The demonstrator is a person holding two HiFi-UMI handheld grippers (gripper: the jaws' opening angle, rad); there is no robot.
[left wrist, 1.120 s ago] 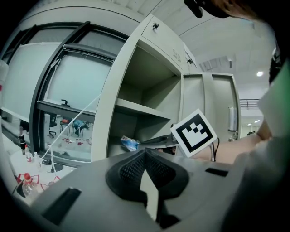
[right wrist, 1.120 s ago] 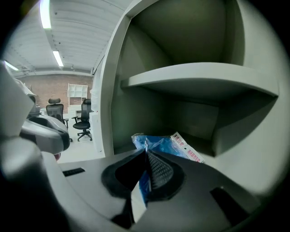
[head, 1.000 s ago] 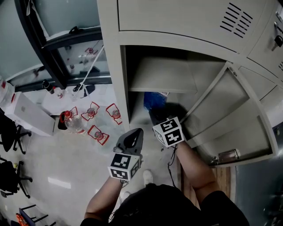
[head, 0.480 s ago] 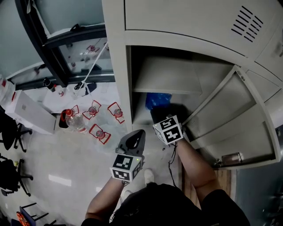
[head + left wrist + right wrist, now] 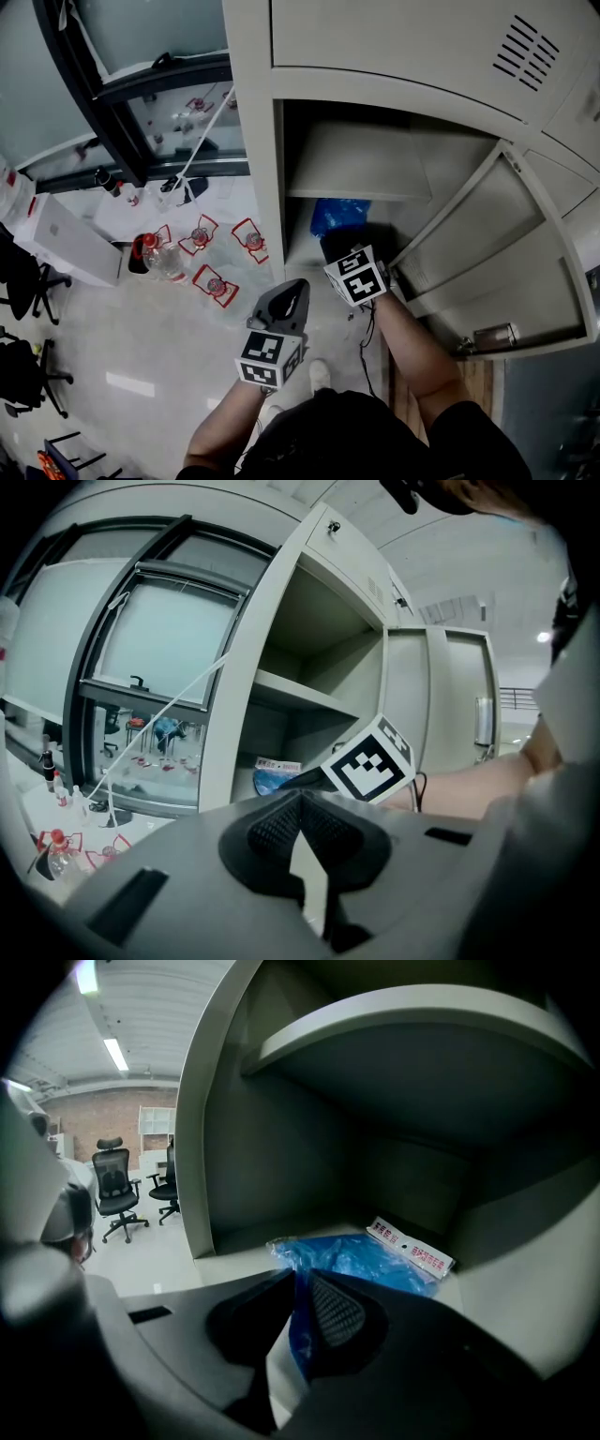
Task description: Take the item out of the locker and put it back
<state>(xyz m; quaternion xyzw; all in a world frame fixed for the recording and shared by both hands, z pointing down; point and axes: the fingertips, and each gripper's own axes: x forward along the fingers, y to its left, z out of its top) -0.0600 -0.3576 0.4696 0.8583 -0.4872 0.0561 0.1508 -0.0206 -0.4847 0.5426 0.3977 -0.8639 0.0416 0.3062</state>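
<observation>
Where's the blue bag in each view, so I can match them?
Head view: blue bag centre, under the shelf.
Left gripper view: small, left of centre, under the shelf.
Right gripper view: centre, reaching between the right gripper's jaws, which have just been opening.
Shared landmark: the shelf.

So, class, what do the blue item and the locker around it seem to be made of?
The blue bag looks like thin plastic film: glossy, translucent, crinkled. The locker looks like painted sheet metal: matte beige, thin folded edges, punched vent slots.
</observation>
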